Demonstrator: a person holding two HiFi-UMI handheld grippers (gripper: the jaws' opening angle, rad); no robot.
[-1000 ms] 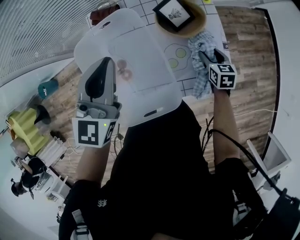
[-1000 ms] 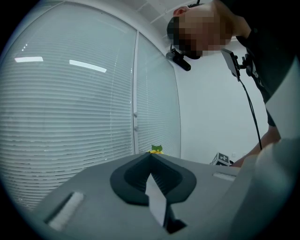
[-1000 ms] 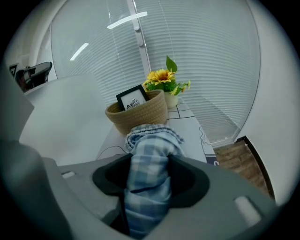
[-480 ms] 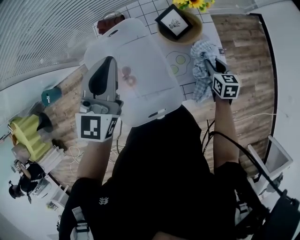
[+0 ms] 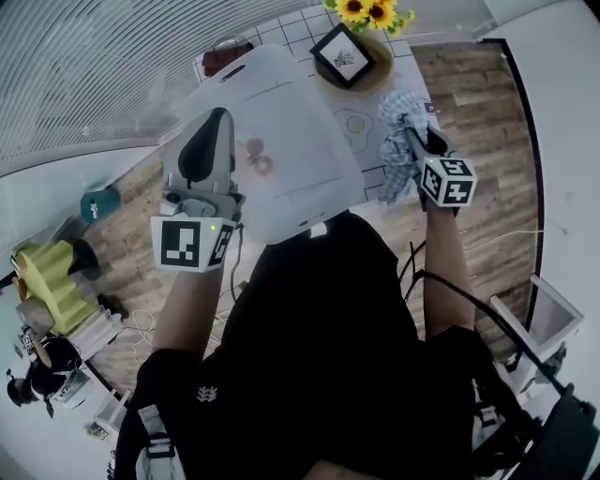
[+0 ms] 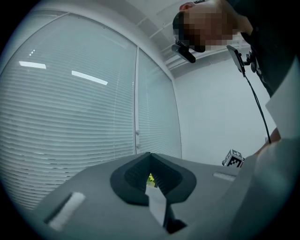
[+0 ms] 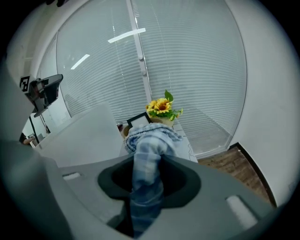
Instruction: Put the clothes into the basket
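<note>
Left tool (image 6: 151, 177): jaws pressed together on a thin white edge, the rim of a translucent white plastic basket (image 5: 281, 131). The tool points level and the basket's wall fills the right of the left gripper view.

Right tool (image 7: 147, 174): points downward, jaws partly spread. They have just been closing and now pinch a blue-and-white checked cloth (image 7: 149, 150). The cloth is gathered into a thick rope that fills the gap between the pads.

Cloth: the long axis runs along the jaw gap. One bunched end mushrooms out past the fingertips, and the other end droops below the tool in the head view. It is outside the basket, just to the basket's right. I cannot tell whether the hanging end touches the tabletop (image 5: 375, 173).

Basket: held up in front of the person's chest. Its long axis runs from the chest out toward the tabletop, with a handle slot at each end. A small pinkish patch shows through the wall.

Beyond: the tabletop has a white grid-lined cover. At its far end is a round brown tray (image 5: 375, 75) carrying a black picture frame (image 5: 343, 56), with sunflowers (image 5: 366, 11) behind it. Wooden floor (image 5: 478, 141) lies to the right. Window blinds (image 7: 187, 70) close off the back.
</note>
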